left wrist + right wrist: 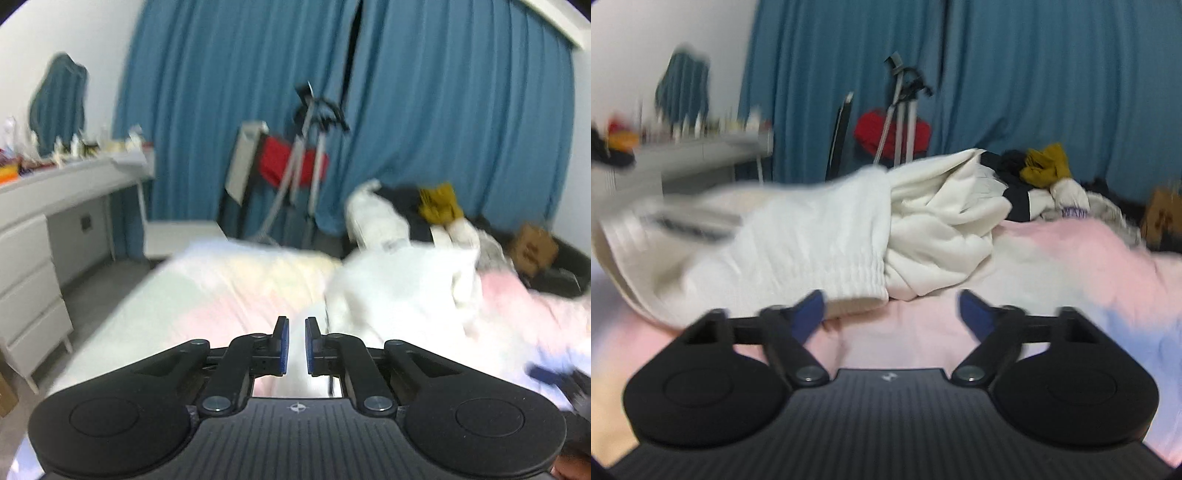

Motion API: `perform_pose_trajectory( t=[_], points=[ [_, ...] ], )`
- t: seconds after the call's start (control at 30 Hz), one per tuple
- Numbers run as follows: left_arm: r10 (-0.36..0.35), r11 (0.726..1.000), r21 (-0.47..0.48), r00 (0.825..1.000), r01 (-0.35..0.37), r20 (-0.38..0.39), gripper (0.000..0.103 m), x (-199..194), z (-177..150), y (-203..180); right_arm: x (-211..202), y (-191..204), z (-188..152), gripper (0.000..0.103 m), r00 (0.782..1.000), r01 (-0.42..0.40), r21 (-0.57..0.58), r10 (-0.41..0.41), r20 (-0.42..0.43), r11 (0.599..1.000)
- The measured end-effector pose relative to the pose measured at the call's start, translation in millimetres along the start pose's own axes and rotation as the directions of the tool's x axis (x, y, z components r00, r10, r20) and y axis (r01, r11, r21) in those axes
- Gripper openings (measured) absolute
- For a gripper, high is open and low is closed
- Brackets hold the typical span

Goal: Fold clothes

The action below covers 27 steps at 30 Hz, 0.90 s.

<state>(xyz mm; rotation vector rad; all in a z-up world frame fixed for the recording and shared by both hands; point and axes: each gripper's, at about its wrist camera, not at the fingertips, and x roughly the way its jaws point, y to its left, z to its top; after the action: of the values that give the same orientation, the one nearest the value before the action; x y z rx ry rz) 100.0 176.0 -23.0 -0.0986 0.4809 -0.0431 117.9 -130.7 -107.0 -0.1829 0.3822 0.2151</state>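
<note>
Writing: purple letters on a pale garment [1074,212] in the far pile, too blurred to read.
Left tool [294,345]: points slightly downward over the bed [207,295]; blue pads nearly pressed together with white cloth seen in the narrow gap; a pinch cannot be confirmed.
Right tool [890,314]: low over the pink bedcover, jaws spread, nothing between them; its left pad [809,312] lies just beside the ribbed hem.
White sweatshirt [798,236]: crumpled across the middle of the bed, ribbed hem toward the right tool.
Clothes pile [1034,173]: far edge of the bed, with dark and mustard pieces.
Background: blue curtain [443,110].
</note>
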Motion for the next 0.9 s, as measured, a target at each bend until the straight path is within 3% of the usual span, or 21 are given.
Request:
perform_pose_trajectory(
  t=[0.07, 0.13, 0.3, 0.4, 0.47, 0.6, 0.63, 0.67, 0.77, 0.9],
  points=[
    [-0.014, 0.999, 0.036, 0.999, 0.015, -0.029, 0.010, 0, -7, -2, 22, 4, -4, 0.068, 0.998, -0.001, -0.075, -0.003, -0.056, 0.997],
    [-0.025, 0.998, 0.063, 0.999, 0.028, -0.035, 0.013, 3, -9, -7, 40, 0, -10, 0.066, 0.996, -0.016, -0.072, 0.009, -0.089, 0.997],
    [-0.041, 0.998, 0.051, 0.999, 0.042, -0.020, 0.026, -11, -5, -13, 52, -5, -1, 0.059, 0.994, -0.107, -0.045, 0.108, 0.021, 0.993],
    [-0.040, 0.998, 0.056, 0.998, 0.043, -0.051, 0.038, -13, -3, -23, 62, 1, 3, 0.057, 0.992, -0.112, -0.070, 0.116, 0.055, 0.991],
    [-0.033, 0.994, 0.107, 0.997, 0.040, -0.062, 0.053, -14, -6, -31, 69, 6, 2, 0.057, 0.992, -0.105, -0.088, 0.111, 0.062, 0.991],
    [-0.050, 0.971, 0.229, 0.996, 0.065, -0.071, 0.068, -19, -15, -51, 69, 7, 4, 0.039, 0.987, -0.129, -0.093, 0.137, 0.084, 0.987],
    [-0.060, 0.965, 0.250, 0.995, 0.078, -0.079, 0.070, -18, -16, -55, 65, 6, 5, 0.023, 0.986, -0.121, -0.081, 0.129, 0.104, 0.989],
    [-0.062, 0.959, 0.271, 0.995, 0.083, -0.083, 0.071, -18, -18, -58, 60, 4, 8, 0.016, 0.986, -0.103, -0.062, 0.110, 0.125, 0.993],
    [-0.073, 0.941, 0.322, 0.993, 0.100, -0.095, 0.074, -16, -24, -62, 44, -1, 18, 0.012, 0.981, -0.116, -0.011, 0.117, 0.152, 0.993],
    [-0.082, 0.921, 0.371, 0.990, 0.118, -0.112, 0.074, -16, -30, -65, 4, 6, 36, 0.010, 0.974, -0.073, -0.079, 0.088, 0.210, 0.994]
  ],
)
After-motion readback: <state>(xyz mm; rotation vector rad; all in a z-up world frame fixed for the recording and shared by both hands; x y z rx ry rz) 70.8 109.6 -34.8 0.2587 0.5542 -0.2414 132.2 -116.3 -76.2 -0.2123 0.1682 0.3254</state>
